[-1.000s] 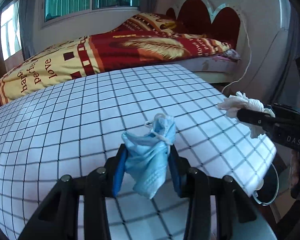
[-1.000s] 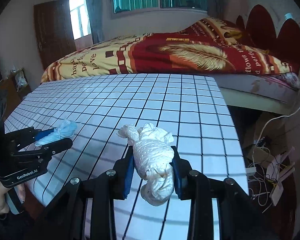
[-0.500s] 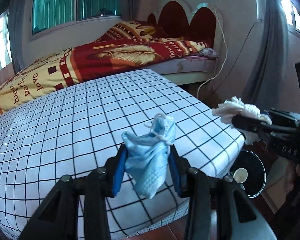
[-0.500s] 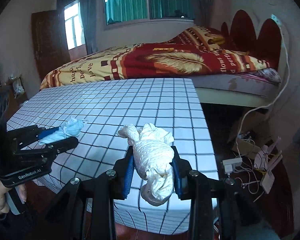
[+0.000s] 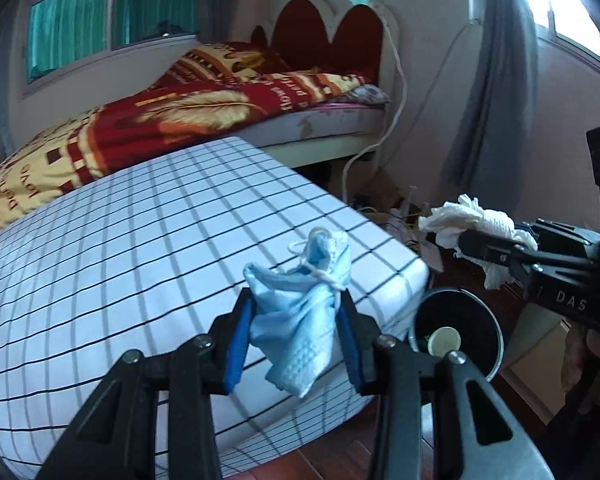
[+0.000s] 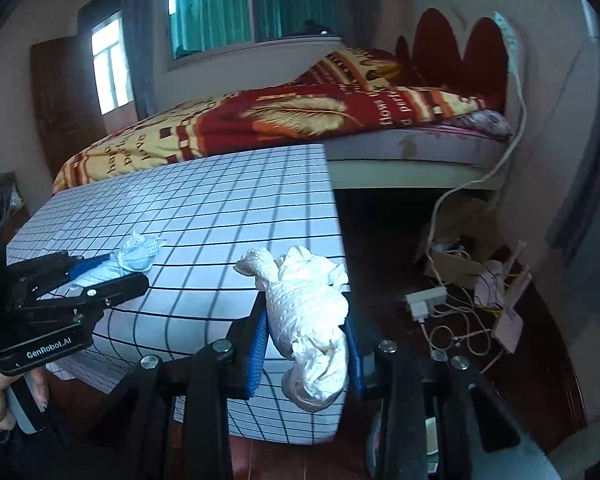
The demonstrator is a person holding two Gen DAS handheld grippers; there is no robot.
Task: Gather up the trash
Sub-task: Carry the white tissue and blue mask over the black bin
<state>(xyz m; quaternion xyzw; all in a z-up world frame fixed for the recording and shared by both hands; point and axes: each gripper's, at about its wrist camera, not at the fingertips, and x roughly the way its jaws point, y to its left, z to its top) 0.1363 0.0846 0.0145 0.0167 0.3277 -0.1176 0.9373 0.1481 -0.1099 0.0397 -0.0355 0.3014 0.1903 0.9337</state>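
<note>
Trash is clamped in both tools. The left gripper (image 5: 296, 344), black with blue pads, is closed tight on a crumpled pale blue face mask (image 5: 300, 320) whose white ear loop (image 5: 316, 268) is knotted round its top; the mask stands up between the pads and its lower corner hangs below them, clear of the white tablecloth with a black grid (image 5: 140, 248). Seen from the right wrist camera, that same left gripper (image 6: 112, 276) reaches in from the left over the near edge of the table, the blue mask (image 6: 136, 254) pinched at its tip. The right gripper (image 6: 306, 344) is likewise closed on a wadded white paper tissue (image 6: 308, 312), which bulges above and droops below its blue pads, held off the table's right corner above the dark floor. In the left wrist view, the right gripper (image 5: 496, 248) and its white tissue (image 5: 472, 216) sit to the right, beyond the table edge. Below them, on the floor beside the table corner, stands a round black bin (image 5: 456, 332) with a pale disc (image 5: 444, 338) inside. Behind the table lies a bed with a red and yellow blanket (image 5: 180, 120), and tangled white cables and a power strip (image 6: 426, 300) litter the floor by the wall.
</note>
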